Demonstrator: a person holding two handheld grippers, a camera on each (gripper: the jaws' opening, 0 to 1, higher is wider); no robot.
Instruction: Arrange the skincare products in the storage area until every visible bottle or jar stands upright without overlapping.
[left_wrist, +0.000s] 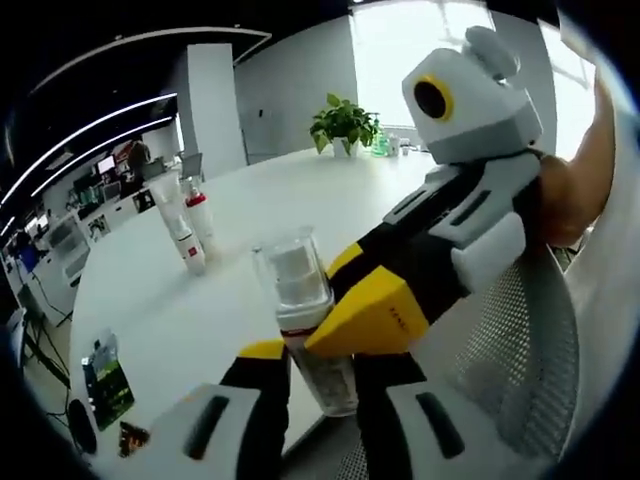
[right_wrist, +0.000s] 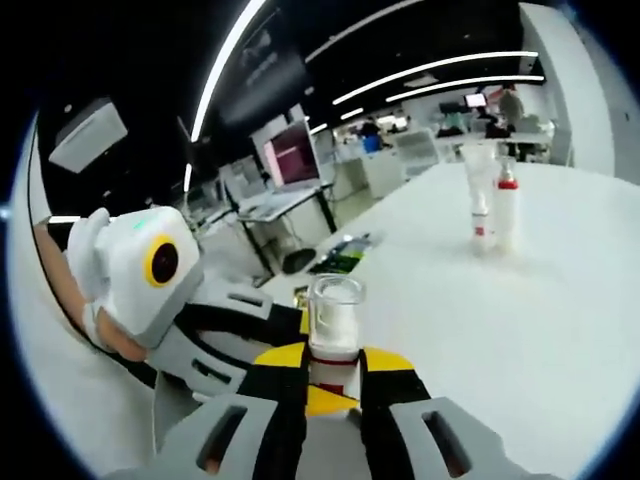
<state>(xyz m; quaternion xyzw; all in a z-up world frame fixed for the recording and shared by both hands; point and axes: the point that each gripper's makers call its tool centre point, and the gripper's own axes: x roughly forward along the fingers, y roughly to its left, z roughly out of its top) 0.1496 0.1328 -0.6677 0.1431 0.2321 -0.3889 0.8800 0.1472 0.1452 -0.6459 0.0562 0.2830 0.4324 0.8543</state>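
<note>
A small bottle with a clear cap, white pump and red band is up off the white table, near its front edge. My left gripper is shut on the bottle's lower body. My right gripper reaches in from the right, and its yellow jaw presses the bottle just under the cap. In the right gripper view the same bottle stands between the jaws of my right gripper, with the left gripper coming in from the left. Two tall white bottles stand upright together farther out on the table.
A green packet and a small dark item lie at the table's near left edge. A potted plant stands at the far end. A mesh chair back is on the right, by a person's arm. Desks with monitors lie beyond.
</note>
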